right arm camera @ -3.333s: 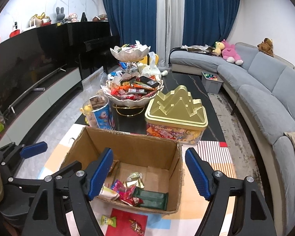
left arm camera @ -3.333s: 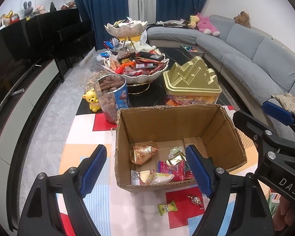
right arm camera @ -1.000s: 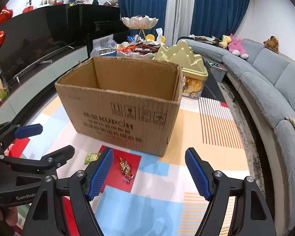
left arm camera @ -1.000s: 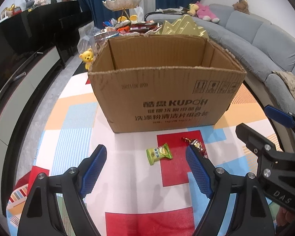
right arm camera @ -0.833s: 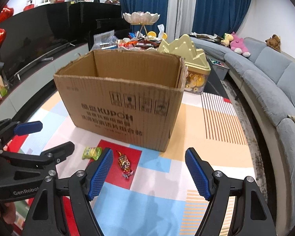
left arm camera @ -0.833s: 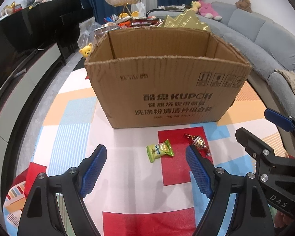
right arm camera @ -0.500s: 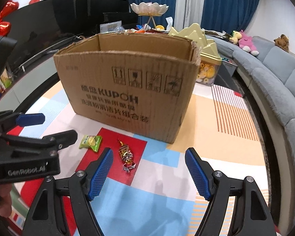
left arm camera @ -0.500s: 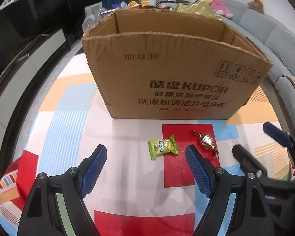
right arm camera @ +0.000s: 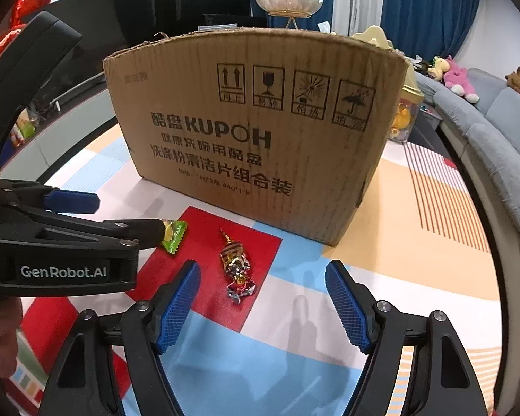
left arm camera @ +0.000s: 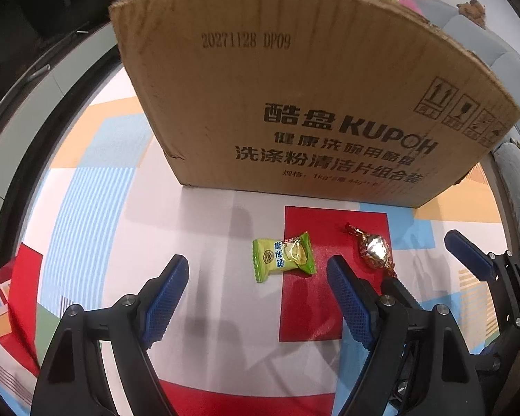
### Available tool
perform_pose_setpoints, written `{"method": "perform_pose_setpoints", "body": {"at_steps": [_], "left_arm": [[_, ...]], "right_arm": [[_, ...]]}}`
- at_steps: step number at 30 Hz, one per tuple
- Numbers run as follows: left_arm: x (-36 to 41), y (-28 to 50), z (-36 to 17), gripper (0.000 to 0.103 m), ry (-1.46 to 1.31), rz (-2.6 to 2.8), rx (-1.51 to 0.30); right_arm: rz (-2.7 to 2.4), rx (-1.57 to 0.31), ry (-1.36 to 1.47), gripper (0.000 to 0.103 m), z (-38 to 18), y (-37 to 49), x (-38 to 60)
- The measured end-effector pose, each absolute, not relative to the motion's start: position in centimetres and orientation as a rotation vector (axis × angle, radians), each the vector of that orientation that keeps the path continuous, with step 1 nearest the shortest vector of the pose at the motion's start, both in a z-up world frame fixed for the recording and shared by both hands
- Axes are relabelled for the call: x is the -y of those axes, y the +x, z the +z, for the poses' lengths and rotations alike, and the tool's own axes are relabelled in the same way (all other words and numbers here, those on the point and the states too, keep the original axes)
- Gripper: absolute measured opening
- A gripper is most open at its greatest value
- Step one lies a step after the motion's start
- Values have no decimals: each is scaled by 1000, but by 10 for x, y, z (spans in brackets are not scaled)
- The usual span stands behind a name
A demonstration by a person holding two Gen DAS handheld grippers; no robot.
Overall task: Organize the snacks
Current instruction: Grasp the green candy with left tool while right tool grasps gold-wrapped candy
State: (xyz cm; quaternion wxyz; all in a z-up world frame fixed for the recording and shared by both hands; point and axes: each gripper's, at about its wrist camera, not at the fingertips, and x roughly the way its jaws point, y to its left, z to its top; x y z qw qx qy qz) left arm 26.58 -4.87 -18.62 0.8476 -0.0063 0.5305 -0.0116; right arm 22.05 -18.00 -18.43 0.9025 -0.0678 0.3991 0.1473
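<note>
A green wrapped candy [left arm camera: 282, 256] and a gold-and-red foil candy [left arm camera: 372, 253] lie on the patterned mat in front of a tall cardboard box [left arm camera: 294, 104]. My left gripper [left arm camera: 256, 277] hangs open low over the mat, the green candy just ahead of its fingertips and untouched. In the right wrist view the foil candy [right arm camera: 235, 263] lies just ahead of my right gripper [right arm camera: 261, 277]. Its jaws are closing but stand wide and touch nothing. The left gripper [right arm camera: 130, 216] reaches in from the left, partly covering the green candy [right arm camera: 173, 235]. The box [right arm camera: 253, 131] hides its own contents.
Behind the box stand a gold tin [right arm camera: 405, 104] and a tiered lotus bowl [right arm camera: 287, 1]. A grey sofa [right arm camera: 495, 131] curves along the right, and a dark TV cabinet [right arm camera: 69, 79] runs along the left. Bare mat [right arm camera: 398, 242] lies right of the candies.
Both grippers have sunk from above the box to just over the mat and tipped further down. The box front now fills the view and the two candies are much closer.
</note>
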Motion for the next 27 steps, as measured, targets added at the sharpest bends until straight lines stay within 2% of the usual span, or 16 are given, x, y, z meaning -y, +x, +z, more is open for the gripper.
{"method": "perform_pose_setpoints", "body": {"at_steps": [7, 12, 19, 24, 27], "left_arm": [[47, 275, -194, 73, -36, -19, -1131], [46, 280, -198, 69, -44, -22, -1142], [41, 283, -208, 54, -49, -25, -1170], [43, 283, -208, 53, -33, -21, -1160], [47, 281, -208, 49, -18, -16, -1150]], "right_arm": [[335, -839, -140, 55, -196, 230, 174], [349, -842, -141, 52, -202, 233, 170], [351, -858, -112, 44, -212, 238, 170], [347, -868, -91, 44, -214, 241, 174], [346, -882, -70, 30, -216, 246, 182]]}}
